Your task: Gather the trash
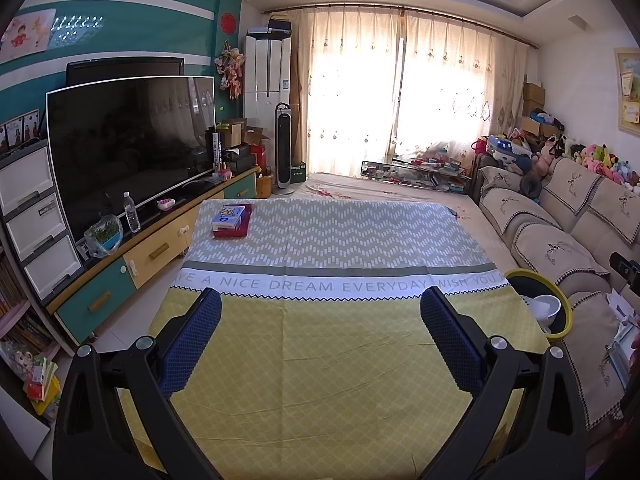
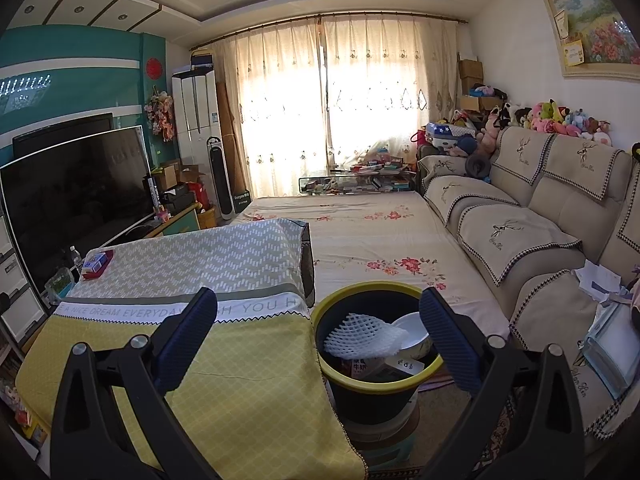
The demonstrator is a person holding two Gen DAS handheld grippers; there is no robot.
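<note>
A black bin with a yellow-green rim [image 2: 332,312] stands at the table's right side. It holds white foam netting [image 2: 360,338], a white bowl [image 2: 416,336] and a carton. My right gripper [image 2: 320,300] is open and empty, above the bin's near side. My left gripper [image 1: 320,300] is open and empty over the yellow part of the tablecloth [image 1: 320,360]. The bin also shows in the left wrist view [image 1: 564,308] at the right. A blue-and-white tissue box on a red box [image 1: 232,220] sits at the table's far left corner.
A TV [image 1: 128,148] on a low cabinet runs along the left, with a water bottle [image 1: 131,213]. A beige sofa [image 2: 520,240] with plush toys lines the right. A floral-covered mat [image 2: 360,232] and a cluttered glass table [image 2: 356,184] lie beyond.
</note>
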